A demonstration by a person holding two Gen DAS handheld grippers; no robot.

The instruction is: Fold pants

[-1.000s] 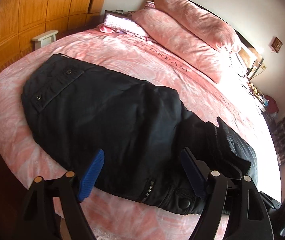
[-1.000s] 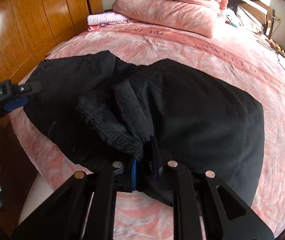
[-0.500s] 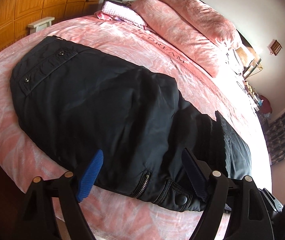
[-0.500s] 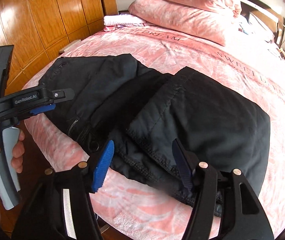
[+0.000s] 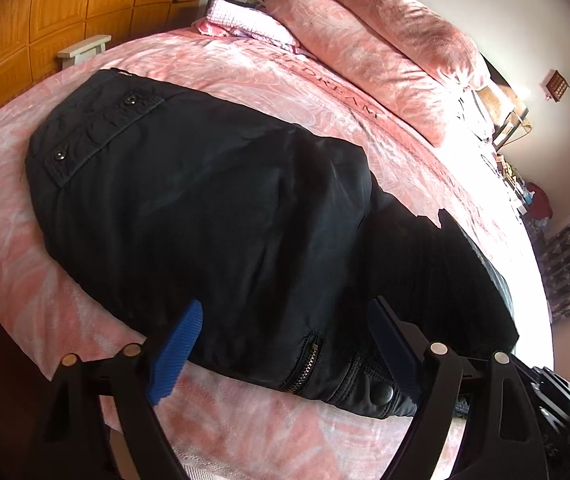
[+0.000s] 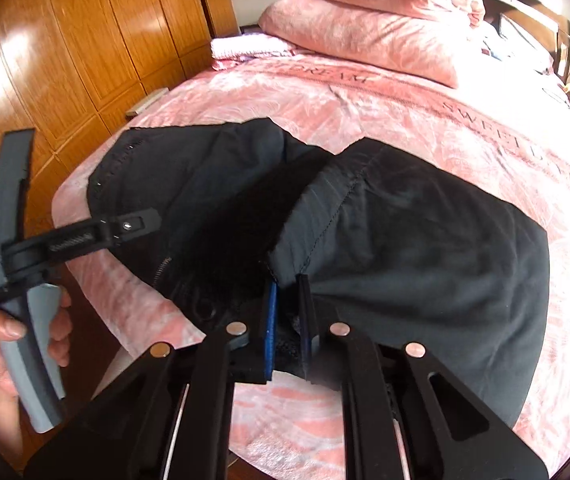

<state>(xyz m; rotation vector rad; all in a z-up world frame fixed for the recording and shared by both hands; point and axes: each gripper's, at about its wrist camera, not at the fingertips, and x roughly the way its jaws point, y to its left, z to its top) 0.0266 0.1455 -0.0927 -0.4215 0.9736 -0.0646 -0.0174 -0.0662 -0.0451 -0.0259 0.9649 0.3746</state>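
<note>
Left wrist cam: the left gripper (image 5: 285, 340) hangs wide open over the near edge of the black pants (image 5: 213, 216), gripping nothing. Pants lie across the pink bedspread (image 5: 245, 68), pocket flap toward the wardrobe (image 5: 45, 12).

Right wrist cam: the right gripper (image 6: 287, 304) is clamped on the pants' hem (image 6: 309, 220), with the leg folded over.

Bright daylight, blown-out glare at right (fisheye-bent edges, dark corners)
</note>
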